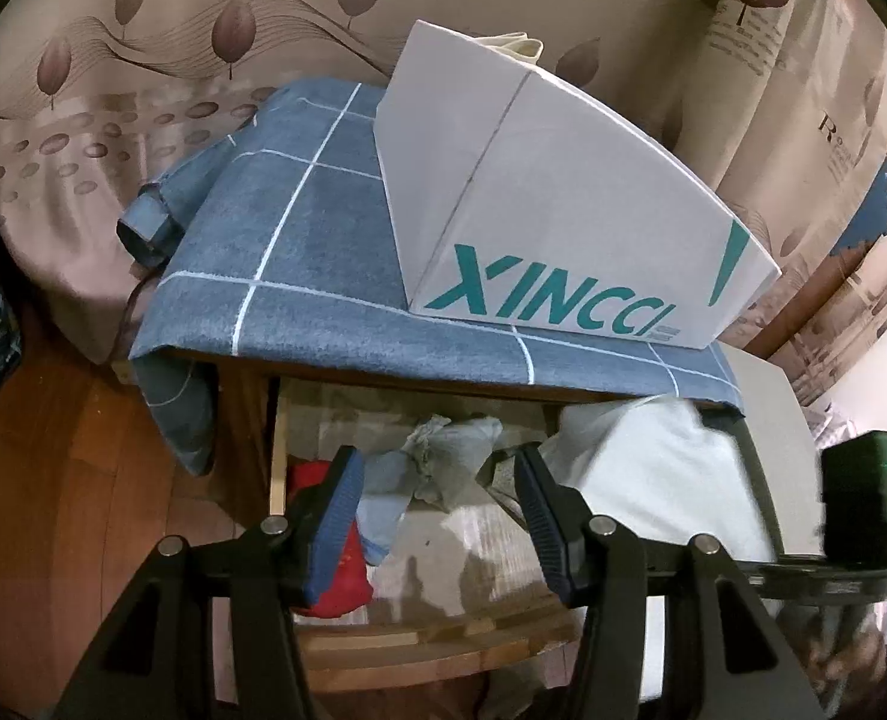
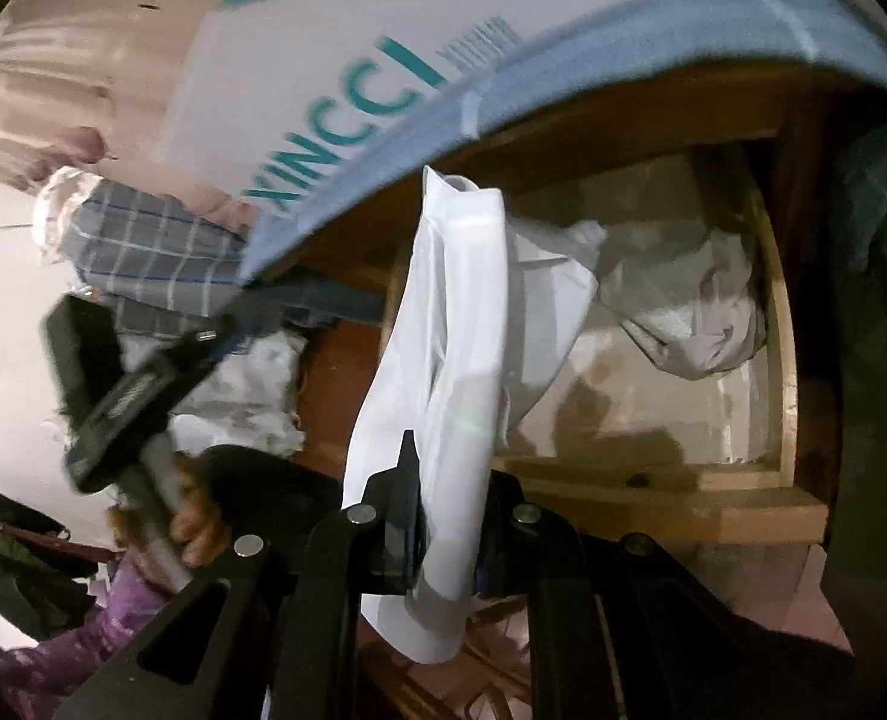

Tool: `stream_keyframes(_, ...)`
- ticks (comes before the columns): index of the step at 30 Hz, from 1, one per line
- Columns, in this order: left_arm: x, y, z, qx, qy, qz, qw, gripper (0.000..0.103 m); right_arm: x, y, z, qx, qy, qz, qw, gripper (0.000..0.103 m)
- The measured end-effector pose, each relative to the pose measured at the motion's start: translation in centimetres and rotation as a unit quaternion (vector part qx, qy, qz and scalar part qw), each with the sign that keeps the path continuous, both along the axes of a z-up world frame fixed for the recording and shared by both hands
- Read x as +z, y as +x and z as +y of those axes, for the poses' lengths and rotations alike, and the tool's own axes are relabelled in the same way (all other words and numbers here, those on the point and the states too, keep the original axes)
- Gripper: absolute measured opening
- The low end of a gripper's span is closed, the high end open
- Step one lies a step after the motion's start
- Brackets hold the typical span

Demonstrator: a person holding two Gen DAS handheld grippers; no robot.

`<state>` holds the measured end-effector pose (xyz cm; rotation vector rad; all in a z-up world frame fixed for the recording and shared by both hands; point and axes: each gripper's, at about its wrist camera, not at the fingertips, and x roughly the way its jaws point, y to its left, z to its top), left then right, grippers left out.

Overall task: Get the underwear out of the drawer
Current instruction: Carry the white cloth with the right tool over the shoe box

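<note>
Lower centre, right wrist view: your right gripper [image 2: 443,516] has its jaws pinching the white underwear [image 2: 461,324], lifted above the open drawer [image 2: 761,480]; removal is nearly done; your left gripper [image 1: 437,516] hovers with jaws spread, empty; beyond, a grey garment [image 2: 689,312] remains; the box [image 1: 563,210] reads "XINCCI".

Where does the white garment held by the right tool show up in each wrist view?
Left wrist view: white garment, blurred, at right, just under the blue cloth's edge.
Right wrist view: the garment hangs down the centre, clamped in the right tool.
Shared landmark: the white box with teal lettering on the blue checked cloth.
</note>
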<state>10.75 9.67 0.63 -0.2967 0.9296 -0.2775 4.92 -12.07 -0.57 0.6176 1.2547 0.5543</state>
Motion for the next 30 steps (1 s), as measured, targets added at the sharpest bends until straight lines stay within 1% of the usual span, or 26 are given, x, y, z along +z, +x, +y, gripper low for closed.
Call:
stream_keyframes(3, 0.0, -0.1, 0.1, 0.002, 0.001, -0.001, 1.0, 0.054, 2.7, -1.0, -0.6, -0.009, 0.019, -0.02, 1.0, 0.013)
stream_keyframes(6, 0.0, -0.1, 0.1, 0.002, 0.003, 0.001, 1.0, 0.054, 5.0, -1.2, -1.4, -0.016, 0.042, -0.034, 0.998, 0.013)
stream_keyframes(12, 0.1, -0.2, 0.2, 0.003, 0.003, -0.002, 1.0, 0.054, 10.2, -1.5, -2.6, -0.035, 0.092, -0.075, 0.992, 0.013)
stream_keyframes(15, 0.2, -0.3, 0.1, 0.002, 0.004, -0.005, 1.0, 0.054, 12.6, -1.4, -3.3, -0.041, 0.101, -0.097, 0.989, 0.013)
stream_keyframes(19, 0.3, -0.4, -0.2, -0.005, 0.01, -0.009, 0.9999, 0.054, 15.1, 0.0, -3.8, -0.052, 0.107, -0.121, 0.986, 0.013)
stream_keyframes(24, 0.4, -0.5, -0.6, -0.013, 0.019, -0.014, 0.9996, 0.054, 17.4, 2.1, -4.7, -0.067, 0.112, -0.142, 0.981, 0.013)
stream_keyframes(27, 0.5, -0.6, -0.8, -0.015, 0.024, -0.018, 0.9994, 0.054, 18.7, 4.6, -4.9, -0.076, 0.112, -0.155, 0.979, 0.013)
stream_keyframes(30, 0.6, -0.7, -0.9, -0.015, 0.027, -0.022, 0.9993, 0.054, 19.3, 7.0, -5.2, -0.089, 0.111, -0.158, 0.977, 0.013)
